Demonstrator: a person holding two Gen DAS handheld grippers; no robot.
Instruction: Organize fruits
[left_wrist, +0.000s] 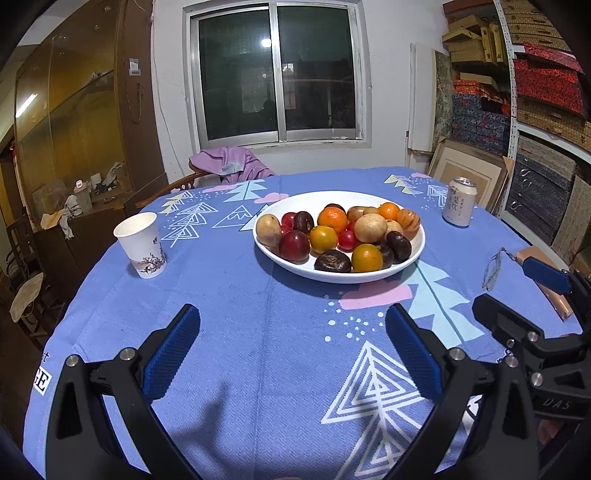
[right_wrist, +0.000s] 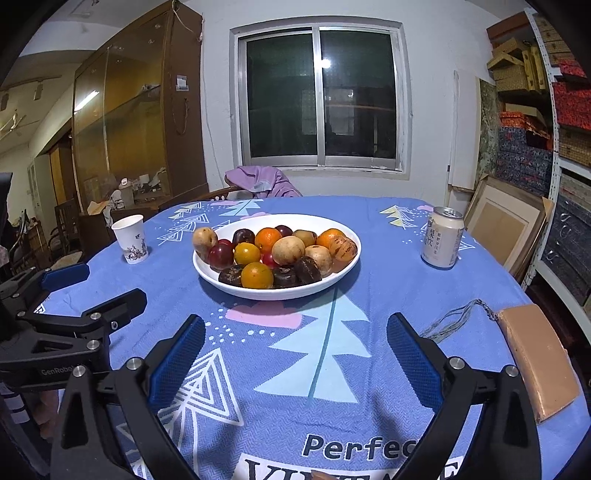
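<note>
Fruit all heaped in white plate (left_wrist: 415, 254) mid-table, on blue patterned cloth (left_wrist: 236, 288). Mix of tangerines (left_wrist: 332, 219), dark-red plums (left_wrist: 294, 245), tan round ones (left_wrist: 370, 228), small red ones (left_wrist: 346, 239), dark flattish ones (left_wrist: 332, 261) at near rim. Paper cup (left_wrist: 141, 242) well apart to left of plate, drink can (left_wrist: 460, 201) well apart to right. Tan block w/ tassel (right_wrist: 539, 363) near right table edge.

Handling, judged by look: all small, round, light, prob. smooth-skinned, so likely to roll or squirt out if pinched off-centre. Plums & small red ones look soft, bruise easily; gentle squeeze only. Tangerines give a bit, more forgiving. Best hold across widest part, from above, pads on opposite sides. Top & near-rim pieces first; packed tight and touching, so pulling one may shift neighbours. Plate shallow, could let fruit roll over rim.

Left tongs (left_wrist: 291, 354): spread wide, nothing between blue pads (left_wrist: 171, 356), touching nothing, hanging over bare cloth near side of plate, aimed at it.

Right tongs (right_wrist: 295, 363): also spread wide, empty, over cloth short of plate, no contact. Seen in left view as well (left_wrist: 517, 291), off to right side; left tongs likewise visible at left edge of right view (right_wrist: 92, 291). Both side by side, neither at fruit yet.
</note>
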